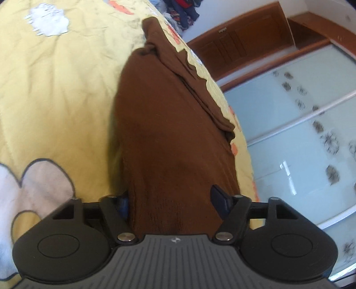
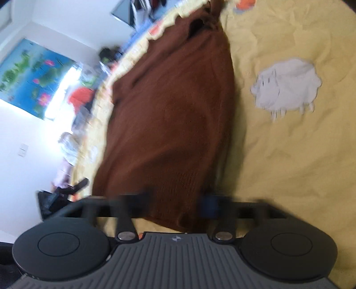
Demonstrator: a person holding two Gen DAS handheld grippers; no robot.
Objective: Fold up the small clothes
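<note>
A brown knitted garment (image 1: pixel 169 122) lies lengthwise near the edge of a yellow bedspread (image 1: pixel 55 89), its far end bunched and partly folded over. Its near end runs back between the fingers of my left gripper (image 1: pixel 171 197). Those jaws stand apart and open, with the cloth loose between them. In the blurred right wrist view the same brown garment (image 2: pixel 173 111) stretches away over the bedspread (image 2: pixel 289 155). My right gripper (image 2: pixel 175 202) is shut on the garment's near end, which rises off the cover there.
The bed's edge runs just beside the garment, with glass sliding doors (image 1: pixel 300 133) and a wooden door (image 1: pixel 233 44) beyond it. A heap of other clothes (image 1: pixel 182 9) lies at the far end. Beyond the bed's edge are clutter (image 2: pixel 80 97) and a wall picture (image 2: pixel 33 75).
</note>
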